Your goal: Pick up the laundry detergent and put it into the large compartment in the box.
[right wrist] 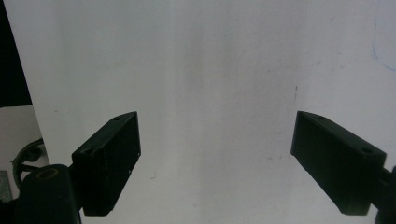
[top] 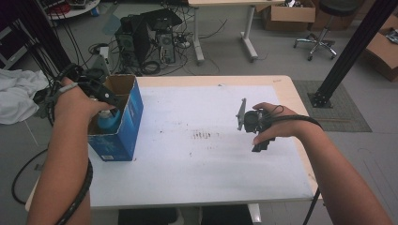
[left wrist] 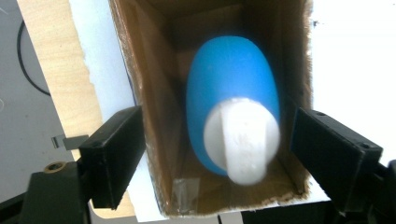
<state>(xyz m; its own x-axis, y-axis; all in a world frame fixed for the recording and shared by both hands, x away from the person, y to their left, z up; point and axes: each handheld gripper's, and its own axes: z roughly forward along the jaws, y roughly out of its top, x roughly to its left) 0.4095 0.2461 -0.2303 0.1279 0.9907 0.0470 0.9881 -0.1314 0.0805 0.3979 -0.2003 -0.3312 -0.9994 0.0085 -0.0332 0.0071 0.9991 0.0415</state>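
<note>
My left gripper (left wrist: 215, 154) hangs over the open top of the blue cardboard box (top: 129, 119) at the table's left edge, its jaws spread wide, one outside each long wall of the box. Straight below and between them stands the blue bottle (left wrist: 233, 107) with its white cap (left wrist: 243, 140) pointing up at me, so its long axis runs roughly along my line of approach. The bottle sits inside the box, close to the wall on the table side, untouched by either jaw. My left hand (top: 77, 105) is bent down at the wrist above the box. My right gripper (top: 253, 126) hovers well apart over the white table (top: 197, 173), jaws equally wide and holding nothing. The left is plainly nearer; I judge it must narrow and drop straight in.
</note>
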